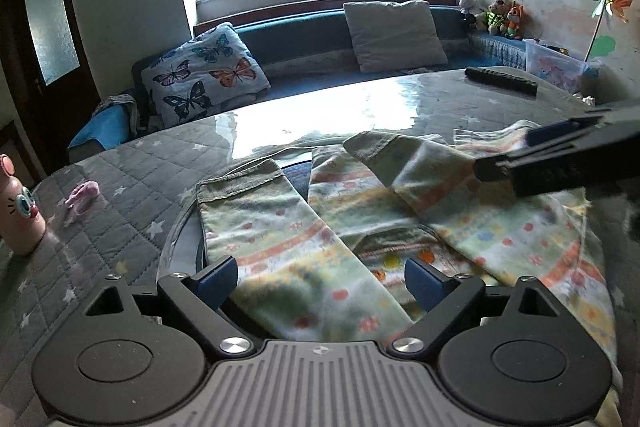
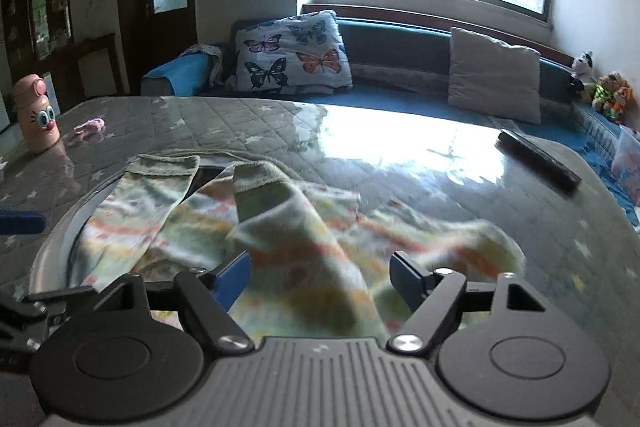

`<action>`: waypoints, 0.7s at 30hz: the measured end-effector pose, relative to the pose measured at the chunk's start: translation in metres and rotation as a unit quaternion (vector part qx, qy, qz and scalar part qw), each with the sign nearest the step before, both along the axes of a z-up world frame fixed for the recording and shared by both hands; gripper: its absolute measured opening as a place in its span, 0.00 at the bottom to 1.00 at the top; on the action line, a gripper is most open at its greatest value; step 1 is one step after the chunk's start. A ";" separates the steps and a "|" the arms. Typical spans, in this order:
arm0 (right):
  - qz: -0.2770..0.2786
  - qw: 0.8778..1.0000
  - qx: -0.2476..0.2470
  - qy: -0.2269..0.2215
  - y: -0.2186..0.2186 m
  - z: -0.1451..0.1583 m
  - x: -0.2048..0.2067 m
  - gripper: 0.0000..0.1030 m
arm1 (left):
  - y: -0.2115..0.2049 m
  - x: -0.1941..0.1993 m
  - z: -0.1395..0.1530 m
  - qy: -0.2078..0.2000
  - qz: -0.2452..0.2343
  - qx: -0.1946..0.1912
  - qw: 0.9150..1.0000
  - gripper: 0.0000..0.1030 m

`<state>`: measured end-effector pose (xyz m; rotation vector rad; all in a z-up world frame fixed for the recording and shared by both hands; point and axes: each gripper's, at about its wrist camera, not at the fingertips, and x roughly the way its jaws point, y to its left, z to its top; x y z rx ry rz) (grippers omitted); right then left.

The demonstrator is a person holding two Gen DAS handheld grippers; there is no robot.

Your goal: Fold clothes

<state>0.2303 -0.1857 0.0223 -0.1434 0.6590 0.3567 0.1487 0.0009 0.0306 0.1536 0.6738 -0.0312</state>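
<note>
My left gripper (image 1: 320, 277) and right gripper (image 2: 318, 273) both stand released, fingers spread, nothing pinched. The pale green patterned child's garment (image 1: 460, 227) lies on the grey star-quilted table cover (image 1: 120, 171) under both grippers, sleeves folded inward across its body. Its near hem is cut off behind my gripper bodies, and motion blur smears its print. The long black remote control (image 1: 502, 81) lies well beyond the garment.
</note>
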 end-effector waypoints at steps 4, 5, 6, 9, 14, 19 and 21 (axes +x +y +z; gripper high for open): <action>0.011 1.000 -0.008 0.014 0.012 -0.010 0.032 0.62 | 0.007 0.020 -0.005 0.011 0.004 -0.004 1.000 0.81; 0.013 1.000 -0.011 0.018 0.015 -0.013 0.037 0.61 | 0.009 0.025 -0.006 0.016 0.006 -0.008 1.000 0.80; 0.014 1.000 -0.015 0.021 0.018 -0.017 0.043 0.59 | 0.010 0.030 -0.008 0.020 0.007 -0.011 1.000 0.80; 0.019 0.999 -0.020 0.035 0.023 -0.027 0.058 0.41 | 0.014 0.045 -0.012 0.030 0.010 -0.022 0.999 0.77; 0.028 0.998 -0.002 0.052 0.020 -0.035 0.065 0.12 | 0.018 0.067 -0.018 0.045 0.015 -0.026 0.999 0.69; 0.020 0.999 0.013 0.036 0.004 -0.023 0.055 0.04 | 0.024 0.078 -0.027 0.064 0.014 -0.038 0.997 0.42; 0.012 0.999 0.017 0.026 -0.005 -0.015 0.050 0.04 | 0.025 0.076 -0.028 0.064 0.013 -0.046 0.997 0.33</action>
